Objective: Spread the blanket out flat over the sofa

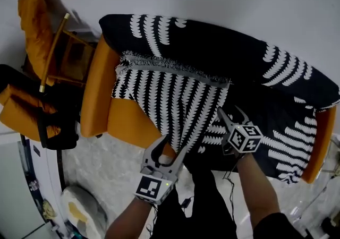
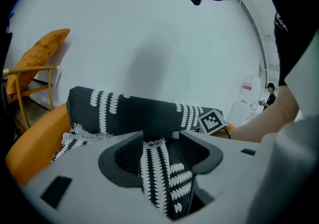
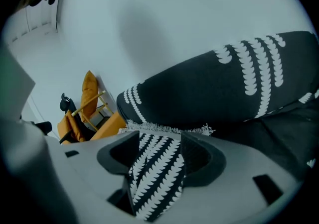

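A black blanket with white leaf stripes hangs over the back and right part of the orange sofa. One fringed flap lies folded down over the seat and narrows toward my hands. At the seat's front edge my left gripper is shut on the flap's lower point. In the left gripper view, striped cloth fills the gap in that gripper. My right gripper is shut on the flap's right edge. In the right gripper view, a striped fold runs through that gripper.
An orange cushioned chair with a wooden frame stands close to the sofa's left arm. A pale floor covering lies in front, with dark trouser legs and a cable. A white wall is behind. A distant person stands at far right.
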`<state>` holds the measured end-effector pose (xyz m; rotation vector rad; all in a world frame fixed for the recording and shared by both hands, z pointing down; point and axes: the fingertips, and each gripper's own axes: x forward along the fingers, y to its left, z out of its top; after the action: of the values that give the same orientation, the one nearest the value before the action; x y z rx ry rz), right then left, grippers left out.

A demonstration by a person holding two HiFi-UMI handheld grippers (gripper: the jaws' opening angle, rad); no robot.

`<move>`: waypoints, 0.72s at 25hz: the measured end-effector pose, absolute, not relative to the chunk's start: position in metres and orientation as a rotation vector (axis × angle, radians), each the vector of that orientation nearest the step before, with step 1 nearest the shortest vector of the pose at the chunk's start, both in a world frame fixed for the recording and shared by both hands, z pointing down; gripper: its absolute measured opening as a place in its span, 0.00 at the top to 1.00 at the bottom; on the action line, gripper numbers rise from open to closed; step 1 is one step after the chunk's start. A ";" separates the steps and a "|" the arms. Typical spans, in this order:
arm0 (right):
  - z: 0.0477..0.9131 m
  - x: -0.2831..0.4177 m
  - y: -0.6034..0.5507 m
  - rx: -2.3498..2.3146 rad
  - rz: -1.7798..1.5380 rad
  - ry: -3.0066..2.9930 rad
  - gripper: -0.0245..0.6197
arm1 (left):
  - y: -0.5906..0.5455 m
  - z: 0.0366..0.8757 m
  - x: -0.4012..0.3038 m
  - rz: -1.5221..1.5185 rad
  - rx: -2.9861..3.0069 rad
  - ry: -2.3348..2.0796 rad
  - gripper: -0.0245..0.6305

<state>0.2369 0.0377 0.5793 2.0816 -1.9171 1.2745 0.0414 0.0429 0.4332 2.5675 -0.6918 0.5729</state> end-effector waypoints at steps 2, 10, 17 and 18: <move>0.600 0.242 0.036 2.076 1.312 -1.883 0.56 | 0.041 0.445 0.046 0.583 2.549 -0.686 0.63; 0.694 0.255 0.035 2.062 1.489 -1.718 0.55 | 0.032 0.493 0.053 0.611 2.492 -0.671 0.63; 0.716 0.284 0.062 2.076 1.593 -1.579 0.53 | 0.049 0.490 0.076 0.615 2.449 -0.644 0.63; 0.726 0.286 0.062 2.084 1.620 -1.569 0.53 | 0.049 0.496 0.078 0.617 2.454 -0.645 0.63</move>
<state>0.2861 0.0616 0.7261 2.0837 -1.5694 1.6195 0.0785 0.0488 0.4956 2.4540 -0.6450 0.6170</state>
